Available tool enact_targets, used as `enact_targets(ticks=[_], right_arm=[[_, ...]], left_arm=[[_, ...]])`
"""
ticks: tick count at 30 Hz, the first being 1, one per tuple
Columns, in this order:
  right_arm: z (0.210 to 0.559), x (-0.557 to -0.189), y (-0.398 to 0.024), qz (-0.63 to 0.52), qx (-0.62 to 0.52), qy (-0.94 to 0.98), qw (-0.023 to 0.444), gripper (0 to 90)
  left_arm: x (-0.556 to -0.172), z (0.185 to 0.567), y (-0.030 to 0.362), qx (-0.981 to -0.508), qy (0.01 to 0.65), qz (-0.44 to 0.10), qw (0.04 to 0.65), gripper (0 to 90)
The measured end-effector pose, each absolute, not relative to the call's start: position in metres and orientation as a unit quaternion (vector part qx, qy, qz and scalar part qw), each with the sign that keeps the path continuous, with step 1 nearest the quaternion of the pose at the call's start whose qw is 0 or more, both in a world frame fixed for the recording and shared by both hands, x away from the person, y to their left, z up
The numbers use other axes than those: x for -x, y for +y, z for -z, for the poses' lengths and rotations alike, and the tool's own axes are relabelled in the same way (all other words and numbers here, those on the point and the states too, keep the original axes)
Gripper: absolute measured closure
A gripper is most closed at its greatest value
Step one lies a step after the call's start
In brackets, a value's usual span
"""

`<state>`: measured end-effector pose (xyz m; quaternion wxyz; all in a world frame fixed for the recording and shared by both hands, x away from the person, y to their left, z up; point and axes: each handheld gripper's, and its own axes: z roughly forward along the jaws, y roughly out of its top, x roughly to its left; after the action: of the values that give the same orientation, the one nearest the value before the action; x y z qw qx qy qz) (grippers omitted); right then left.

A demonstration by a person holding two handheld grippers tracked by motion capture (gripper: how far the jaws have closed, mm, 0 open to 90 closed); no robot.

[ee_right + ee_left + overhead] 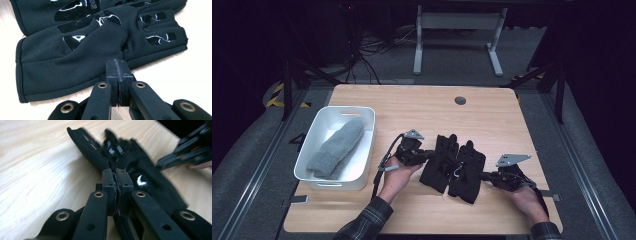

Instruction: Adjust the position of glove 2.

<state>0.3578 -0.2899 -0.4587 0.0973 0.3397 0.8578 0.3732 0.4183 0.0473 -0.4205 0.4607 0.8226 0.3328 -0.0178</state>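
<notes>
A pair of black gloves [453,167] lies near the middle of a light wooden tabletop [492,117], side by side and touching, fingers pointing away from the person. The fabric is matte black with a soft, fleece-like look, and glossy black grip patches catch the light on the palms and fingers. In the right gripper view the cuff of the nearer glove [65,67] is a plain band with a stitched hem, and the cloth wrinkles up into a small ridge where the jaws meet it.

The left gripper [428,155], held in the person's left hand [396,176], sits at the left edge of the gloves. Its jaws are pressed together with a thin fold of black fabric pinched between them — this shows in the left gripper view, where the gloves [130,162] stretch away, slightly blurred. The right gripper [486,175], in the right hand [526,196], meets the right edge of the pair. Its jaws are also closed tight, nipping the edge of the near glove.

To the left, well apart from the gloves, a white plastic bin [362,172] stands on the tabletop — a grey knitted item [336,148] lies inside it. Plaid sleeves [367,220] cover the person's forearms.
</notes>
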Motion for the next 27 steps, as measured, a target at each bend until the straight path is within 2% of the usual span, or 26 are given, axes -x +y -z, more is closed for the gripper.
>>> enact_targets(ticks=[14,27], right_arm=[[0.462,-0.367,-0.274,-0.379,-0.337,0.857,0.09,90.0],[0.463,-0.376,-0.253,-0.378,-0.325,0.861,0.099,90.0]], left_arm=[[-0.417,0.398,0.024,-0.828,0.291,0.034,0.478,87.8],[-0.414,0.404,0.001,-0.839,0.276,0.048,0.466,87.9]])
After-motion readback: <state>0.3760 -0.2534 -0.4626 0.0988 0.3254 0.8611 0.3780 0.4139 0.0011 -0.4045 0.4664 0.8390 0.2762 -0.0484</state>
